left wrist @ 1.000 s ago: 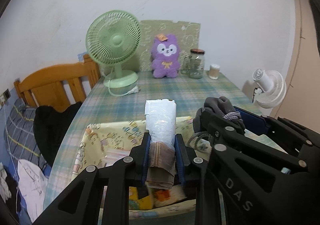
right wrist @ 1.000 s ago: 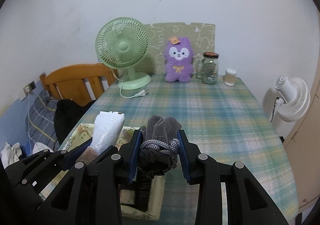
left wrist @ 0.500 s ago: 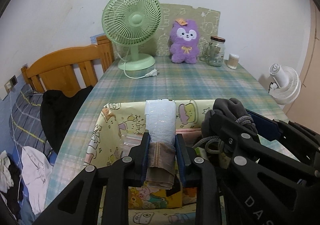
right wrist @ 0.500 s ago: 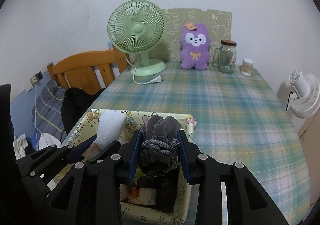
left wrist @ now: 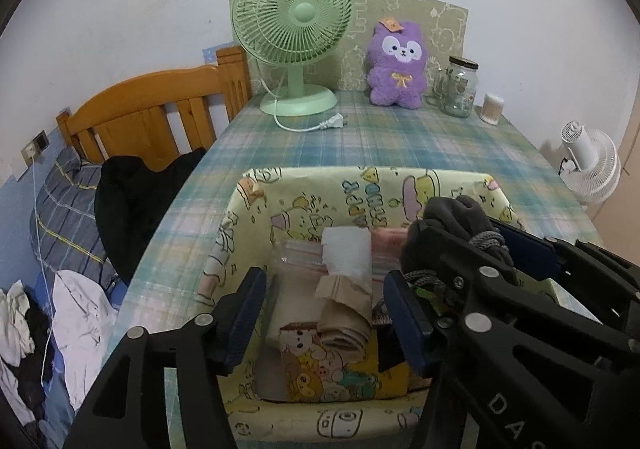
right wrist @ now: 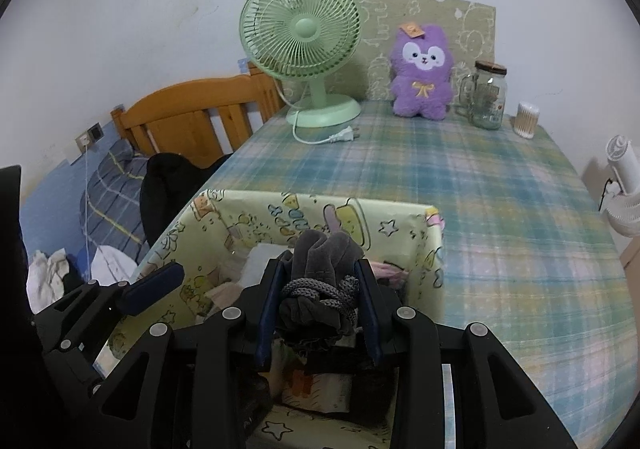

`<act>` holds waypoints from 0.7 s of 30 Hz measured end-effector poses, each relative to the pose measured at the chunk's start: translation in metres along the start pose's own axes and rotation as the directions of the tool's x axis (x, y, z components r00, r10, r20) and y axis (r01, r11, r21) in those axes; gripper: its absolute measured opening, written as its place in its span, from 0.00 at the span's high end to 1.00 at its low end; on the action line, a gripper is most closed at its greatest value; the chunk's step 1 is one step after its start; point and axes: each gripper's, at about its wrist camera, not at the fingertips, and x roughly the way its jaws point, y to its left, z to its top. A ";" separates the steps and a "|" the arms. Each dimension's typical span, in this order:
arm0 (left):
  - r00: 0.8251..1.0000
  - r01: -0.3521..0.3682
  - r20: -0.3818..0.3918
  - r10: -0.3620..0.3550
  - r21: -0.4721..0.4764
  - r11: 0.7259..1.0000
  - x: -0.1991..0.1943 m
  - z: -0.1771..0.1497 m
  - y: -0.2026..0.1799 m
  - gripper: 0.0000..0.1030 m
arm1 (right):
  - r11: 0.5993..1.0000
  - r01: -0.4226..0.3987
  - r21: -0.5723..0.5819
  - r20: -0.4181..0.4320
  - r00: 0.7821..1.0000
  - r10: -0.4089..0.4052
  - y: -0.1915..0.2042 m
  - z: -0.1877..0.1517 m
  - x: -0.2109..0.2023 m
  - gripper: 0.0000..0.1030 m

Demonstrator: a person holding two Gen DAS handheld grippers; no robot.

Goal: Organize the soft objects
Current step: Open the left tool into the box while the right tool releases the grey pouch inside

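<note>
Plaid table (left wrist: 400,145): one box (left wrist: 312,181), two fans, one plush (left wrist: 396,65).

Counts: 2 grippers, left gripper (left wrist: 326,313) lower centre, right gripper (right wrist: 318,307) lower centre; 1 yellow cartoon-print bin (left wrist: 304,185) mid frame; 1 grey sock bundle (right wrist: 324,289); 1 beige-and-white rolled item (left wrist: 346,289) in bin; 2 fans, green fan (left wrist: 294,33) top centre and white fan (left wrist: 592,165) right edge; 1 purple plush (left wrist: 396,65) upper right; 1 glass jar (left wrist: 462,87); 1 small swab container (left wrist: 493,109); 1 wooden headboard (left wrist: 160,109) left
</note>
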 end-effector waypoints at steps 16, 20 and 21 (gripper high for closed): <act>1.000 0.024 0.020 -0.024 -0.004 1.000 -0.015 -0.008 -0.005 0.17 | 1.000 0.002 0.019 0.008 1.000 -0.003 -0.001 -0.007 -0.004 0.16; 0.999 0.038 0.036 -0.038 0.010 0.999 -0.021 -0.008 -0.010 0.13 | 0.999 0.033 0.025 0.029 0.999 -0.033 -0.004 -0.009 -0.014 0.11; 0.999 0.036 0.038 -0.036 0.012 0.999 -0.023 -0.008 -0.011 0.12 | 0.999 0.034 0.026 0.027 0.999 -0.034 -0.005 -0.009 -0.016 0.10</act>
